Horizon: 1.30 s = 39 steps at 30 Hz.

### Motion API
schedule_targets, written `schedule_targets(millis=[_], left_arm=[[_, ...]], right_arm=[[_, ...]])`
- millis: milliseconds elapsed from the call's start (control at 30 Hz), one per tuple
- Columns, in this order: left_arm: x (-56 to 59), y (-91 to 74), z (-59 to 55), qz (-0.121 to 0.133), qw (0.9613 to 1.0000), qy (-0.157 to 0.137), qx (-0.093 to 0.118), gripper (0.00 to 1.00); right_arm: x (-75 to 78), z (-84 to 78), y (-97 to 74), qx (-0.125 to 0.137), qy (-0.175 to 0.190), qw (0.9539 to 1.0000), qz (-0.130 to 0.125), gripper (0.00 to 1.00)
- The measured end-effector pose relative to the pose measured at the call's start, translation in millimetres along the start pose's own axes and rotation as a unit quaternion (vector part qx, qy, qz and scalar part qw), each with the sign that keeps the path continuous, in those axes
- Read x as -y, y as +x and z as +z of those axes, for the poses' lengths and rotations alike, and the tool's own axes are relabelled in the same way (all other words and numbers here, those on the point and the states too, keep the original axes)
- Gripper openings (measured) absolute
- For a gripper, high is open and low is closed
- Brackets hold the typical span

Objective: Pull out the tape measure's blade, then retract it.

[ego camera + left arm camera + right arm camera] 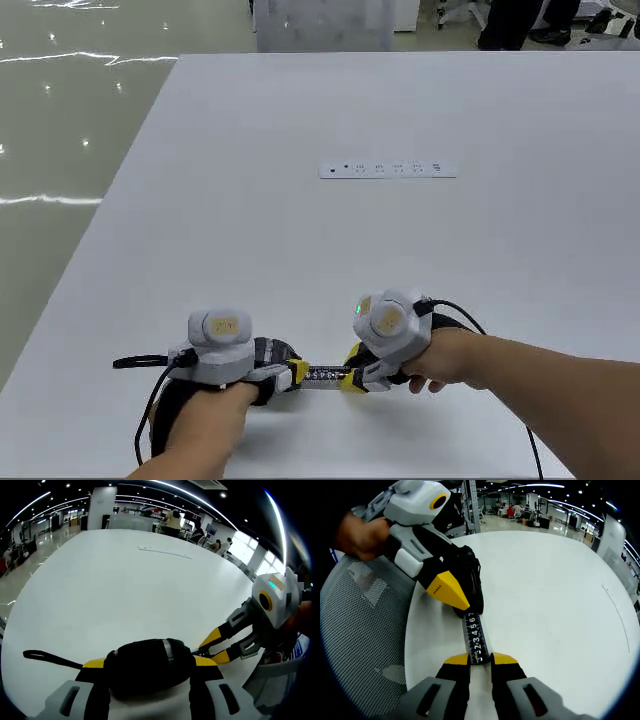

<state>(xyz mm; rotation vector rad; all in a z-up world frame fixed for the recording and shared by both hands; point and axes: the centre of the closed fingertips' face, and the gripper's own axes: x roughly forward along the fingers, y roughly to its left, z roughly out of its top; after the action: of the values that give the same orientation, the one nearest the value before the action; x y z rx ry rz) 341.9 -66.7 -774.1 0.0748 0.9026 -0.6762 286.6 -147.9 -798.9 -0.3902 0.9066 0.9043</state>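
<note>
— Tape measure [272, 358] first. Where is it?
— It is low on the white surface [400, 260], close to you, by the near edge. It is black and yellow, and your left gripper [285, 374] has it.
— How do the left fingers hold it?
— They are closed on it, one finger on each side. In the left gripper view the tape measure [150, 667] sits right between the two yellow tips.
— And the blade?
— The blade [474, 635] is out only a little way. It runs straight from the tape measure to your right gripper [480, 659]. In the right gripper view you can read the numbers 1 up to 7 on it.
— What are the right fingers doing?
— They are pinched almost shut on the end of the blade, one yellow tip on each side.
— Are your two grippers far apart?
— No, they are near each other, with just that short bit of blade between them.
— What else is there?
— A thin black strap [140, 361] lies on the surface to the left of the tape measure. A white power strip [388, 170] lies well apart, out in the middle of the surface. A grey mesh chair [365, 630] is beside the near edge.
</note>
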Motion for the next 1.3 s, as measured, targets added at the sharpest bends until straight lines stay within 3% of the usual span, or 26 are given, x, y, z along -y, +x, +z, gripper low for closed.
schedule_targets(millis=[433,567,967,1300], left_arm=[[-1.8,1.0,0.3,0.007,0.9999,0.009,-0.004,0.61],[-0.8,1.1,0.7,0.011,0.9999,0.006,0.005,0.62],[-1.3,2.9,0.8,0.018,0.9996,0.021,-0.007,0.63],[-2.5,0.2,0.5,-0.009,0.9999,-0.004,-0.01,0.61]], right_arm=[[-0.2,1.4,0.2,0.007,0.008,0.9999,-0.002,0.14],[-0.4,1.9,0.4,0.009,0.011,0.9999,-0.002,0.14],[-0.2,1.8,0.0,0.019,0.016,0.9997,-0.004,0.14],[-0.9,3.8,1.6,0.019,0.003,0.9998,-0.003,0.14]])
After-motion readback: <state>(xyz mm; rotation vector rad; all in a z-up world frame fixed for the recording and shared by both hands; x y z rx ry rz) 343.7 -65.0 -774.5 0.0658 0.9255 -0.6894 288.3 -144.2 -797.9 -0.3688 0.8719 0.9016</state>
